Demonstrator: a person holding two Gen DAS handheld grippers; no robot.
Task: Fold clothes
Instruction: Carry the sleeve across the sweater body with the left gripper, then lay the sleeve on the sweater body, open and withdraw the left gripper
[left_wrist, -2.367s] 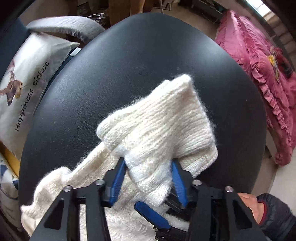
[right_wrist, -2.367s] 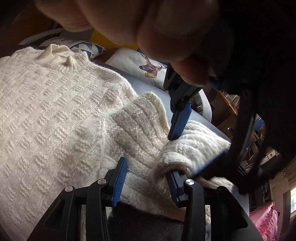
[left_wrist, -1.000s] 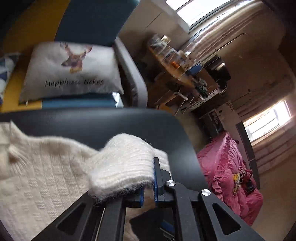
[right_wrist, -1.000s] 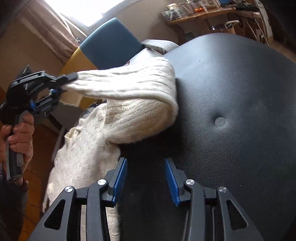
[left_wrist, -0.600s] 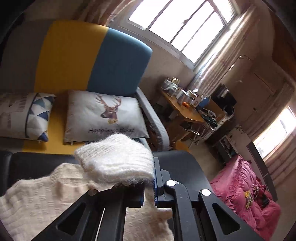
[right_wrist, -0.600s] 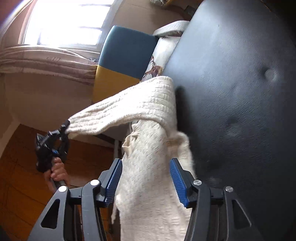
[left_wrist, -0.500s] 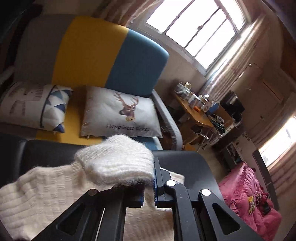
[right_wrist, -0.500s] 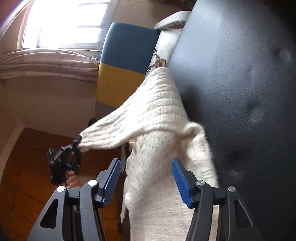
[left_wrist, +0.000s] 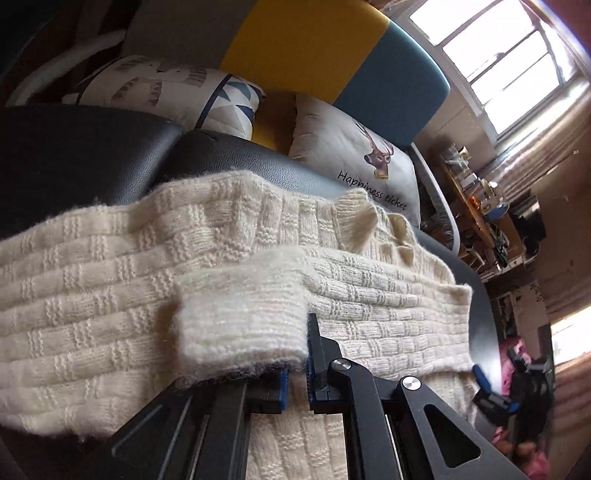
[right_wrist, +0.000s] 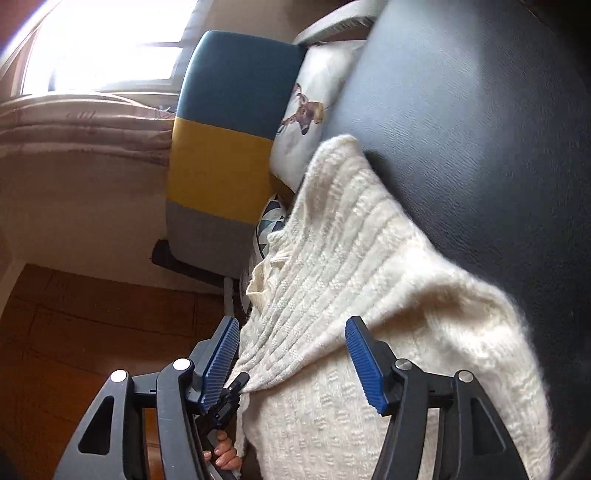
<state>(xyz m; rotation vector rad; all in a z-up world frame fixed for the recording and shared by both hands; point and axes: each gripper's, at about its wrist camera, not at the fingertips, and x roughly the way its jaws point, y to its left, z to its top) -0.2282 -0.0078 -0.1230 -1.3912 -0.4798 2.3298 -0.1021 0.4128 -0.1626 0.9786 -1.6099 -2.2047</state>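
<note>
One sweater (left_wrist: 110, 266), two grippers

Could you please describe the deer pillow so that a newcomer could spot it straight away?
Find the sofa with the yellow and blue back, behind the black cushion holding the cream sweater. Two pillows lean there; the deer pillow is the one under the blue panel, white with a stag's head and the words "Happiness ticket", unlike its triangle-patterned neighbour.

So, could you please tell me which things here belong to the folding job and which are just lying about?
In the job:
sweater
sleeve cuff
left hand-held gripper
right hand-held gripper

Lying about:
deer pillow
triangle pillow
sofa
</note>
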